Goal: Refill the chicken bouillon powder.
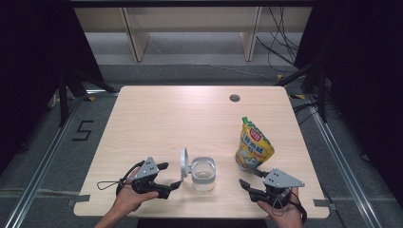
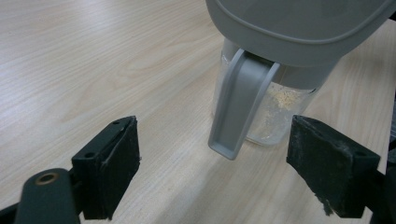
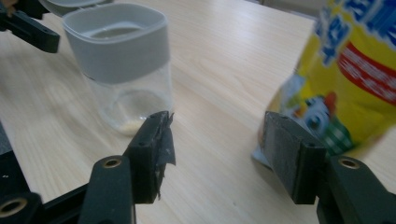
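From the high view: light wood table (image 1: 157, 123) w/ a clear jar (image 1: 203, 175) near the front edge, grey collar round its top, grey lid (image 1: 183, 163) flipped up and standing on the jar's left side. Yellow stand-up pouch (image 1: 254, 145), green top, red label, sits upright to the right of the jar, apart from it.

Left gripper (image 1: 172, 175) held just left of the jar, jaws spread wide, nothing between them. Right gripper (image 1: 250, 178) sits front-right, just below the pouch, jaws also apart and empty.

Left gripper view adds detail: the lid's grey latch tab (image 2: 240, 102) hangs down over the jar wall, and a few pale crumbs cling inside the glass. Right gripper view looks into the jar (image 3: 123, 65) from the other side: nearly empty, just a thin pale residue at the bottom. Pouch (image 3: 343, 79) there is close and blurred; print can't be read.
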Demonstrator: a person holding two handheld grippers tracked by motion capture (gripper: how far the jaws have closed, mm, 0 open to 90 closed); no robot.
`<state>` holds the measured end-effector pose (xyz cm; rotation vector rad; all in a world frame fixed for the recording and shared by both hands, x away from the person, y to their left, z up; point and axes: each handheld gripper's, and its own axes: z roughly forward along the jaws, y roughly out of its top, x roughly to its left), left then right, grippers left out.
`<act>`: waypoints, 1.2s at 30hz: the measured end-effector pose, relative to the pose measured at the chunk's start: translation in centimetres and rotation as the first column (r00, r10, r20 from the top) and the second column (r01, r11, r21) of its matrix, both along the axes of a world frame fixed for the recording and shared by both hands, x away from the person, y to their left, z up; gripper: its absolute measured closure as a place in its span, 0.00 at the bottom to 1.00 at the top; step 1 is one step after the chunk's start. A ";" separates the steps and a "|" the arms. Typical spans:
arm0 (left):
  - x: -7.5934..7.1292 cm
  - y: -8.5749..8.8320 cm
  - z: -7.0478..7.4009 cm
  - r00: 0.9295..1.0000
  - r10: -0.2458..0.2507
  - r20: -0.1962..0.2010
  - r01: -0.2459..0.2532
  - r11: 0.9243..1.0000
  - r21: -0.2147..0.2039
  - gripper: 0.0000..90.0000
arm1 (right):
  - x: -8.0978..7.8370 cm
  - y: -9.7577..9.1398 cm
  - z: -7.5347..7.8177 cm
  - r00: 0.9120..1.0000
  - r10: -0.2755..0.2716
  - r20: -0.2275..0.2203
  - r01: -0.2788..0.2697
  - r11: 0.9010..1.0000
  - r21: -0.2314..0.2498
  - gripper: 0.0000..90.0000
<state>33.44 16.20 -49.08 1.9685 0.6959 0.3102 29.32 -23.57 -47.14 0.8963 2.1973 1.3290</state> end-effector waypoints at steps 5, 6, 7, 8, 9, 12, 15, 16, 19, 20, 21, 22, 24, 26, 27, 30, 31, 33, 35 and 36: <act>0.0 0.0 0.0 1.000 -0.001 -0.002 0.001 1.000 0.000 0.18 | 0.0 -1.1 -0.5 0.996 -0.085 -0.034 0.085 0.996 0.009 0.42; 0.0 0.0 0.0 1.000 0.006 0.000 -0.006 1.000 0.002 0.18 | 0.0 -1.5 -0.5 0.993 -0.110 -0.045 0.110 0.994 0.001 0.39; 0.0 0.0 0.0 1.000 -0.001 -0.001 0.001 1.000 -0.007 0.18 | 0.0 -1.5 -0.5 0.993 -0.110 -0.045 0.110 0.994 0.001 0.39; -0.1 0.0 0.0 1.000 0.001 0.000 -0.001 1.000 -0.006 0.18 | 0.1 -1.6 -0.6 0.992 -0.123 -0.032 0.123 0.992 0.001 0.39; -0.1 0.0 0.0 1.000 0.001 -0.001 -0.001 1.000 -0.002 0.18 | 0.1 -1.7 -0.6 0.990 -0.138 -0.042 0.138 0.990 0.001 0.38; -0.3 0.1 -0.1 1.000 0.014 0.000 -0.014 1.000 0.004 0.18 | 0.5 -2.2 -0.7 0.982 -0.181 -0.047 0.182 0.983 0.014 0.35; -0.7 0.3 0.0 1.000 0.017 -0.004 -0.017 1.000 -0.002 0.18 | 0.7 -2.4 -0.7 0.983 -0.180 -0.034 0.181 0.983 0.010 0.33; -0.9 0.3 0.0 1.000 0.026 -0.013 -0.026 1.000 -0.014 0.18 | 0.9 -2.5 -0.7 0.981 -0.191 -0.033 0.192 0.981 0.024 0.30; -1.3 0.5 0.1 1.000 0.022 0.002 -0.022 1.000 -0.005 0.18 | 1.3 -2.5 -0.7 0.980 -0.200 -0.016 0.200 0.980 0.016 0.28; -1.4 0.4 0.0 1.000 0.028 -0.009 -0.028 0.999 -0.015 0.18 | 1.5 -2.4 -0.8 0.981 -0.194 -0.019 0.194 0.981 0.028 0.27; -1.5 0.5 0.0 1.000 0.025 0.005 -0.025 1.000 -0.004 0.18 | 1.6 -2.4 -0.9 0.976 -0.217 -0.013 0.217 0.976 0.023 0.26; -1.5 0.5 0.0 1.000 0.020 0.005 -0.020 1.000 0.003 0.18 | 2.1 -2.4 -1.0 0.979 -0.203 -0.013 0.203 0.979 0.021 0.24; -1.8 0.3 -0.3 0.999 0.039 -0.023 -0.040 0.999 -0.017 0.18 | 2.8 -2.4 -1.3 0.975 -0.223 -0.014 0.223 0.974 0.031 0.22; -1.6 0.3 -0.4 1.000 0.017 0.000 -0.017 1.000 0.019 0.18 | 3.2 -2.5 -1.4 0.976 -0.217 0.006 0.217 0.976 0.022 0.21; -1.7 0.2 -0.4 1.000 0.026 -0.007 -0.026 1.000 0.018 0.18 | 3.5 -2.4 -1.6 0.975 -0.221 0.000 0.221 0.975 0.032 0.21; -1.8 0.3 -0.5 1.000 0.015 0.002 -0.015 1.000 0.024 0.18 | 4.0 -2.4 -1.7 0.977 -0.212 0.002 0.212 0.976 0.039 0.19; -1.9 0.2 -0.4 1.000 0.025 -0.001 -0.025 1.000 0.014 0.18 | 4.1 -2.3 -1.8 0.976 -0.217 0.010 0.216 0.976 0.041 0.19; -1.8 0.2 -0.4 1.000 0.029 -0.012 -0.029 1.000 0.003 0.18 | 4.4 -2.2 -1.9 0.981 -0.191 0.016 0.191 0.981 0.036 0.18; -1.6 0.4 -0.3 1.000 0.017 0.016 -0.018 0.999 0.028 0.19 | 4.5 -2.0 -2.1 0.980 -0.199 0.010 0.199 0.979 0.045 0.18; -1.7 0.3 -0.4 0.999 0.034 -0.004 -0.034 0.999 0.013 0.19 | 4.8 -2.1 -2.2 0.982 -0.186 0.033 0.185 0.982 0.026 0.18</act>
